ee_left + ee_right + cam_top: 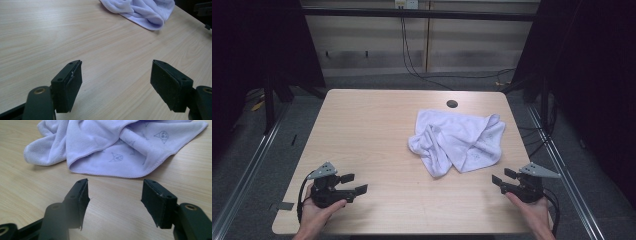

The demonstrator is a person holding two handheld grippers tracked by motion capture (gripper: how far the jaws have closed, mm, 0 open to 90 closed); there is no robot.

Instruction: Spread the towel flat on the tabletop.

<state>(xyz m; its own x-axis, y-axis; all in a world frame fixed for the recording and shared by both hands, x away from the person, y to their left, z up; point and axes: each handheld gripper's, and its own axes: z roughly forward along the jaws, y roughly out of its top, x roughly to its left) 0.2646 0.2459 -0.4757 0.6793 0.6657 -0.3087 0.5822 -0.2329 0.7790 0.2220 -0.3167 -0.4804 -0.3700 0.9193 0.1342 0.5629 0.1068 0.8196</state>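
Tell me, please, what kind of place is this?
Probably a lab recording station: a bare wooden table inside a black frame with dark curtains, cables on the floor behind, and a crumpled white towel between two hand-held grippers.

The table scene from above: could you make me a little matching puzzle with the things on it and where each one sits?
Things:
1. towel
2. left gripper
3. right gripper
4. round hole

Places or states:
A. near the table's far edge, a dark spot in the wood
B. near right corner, jaws open, nothing between them
C. crumpled right of centre, pale with small printed faces
D. near left corner, jaws open, nothing between them

Pairs: 1-C, 2-D, 3-B, 4-A
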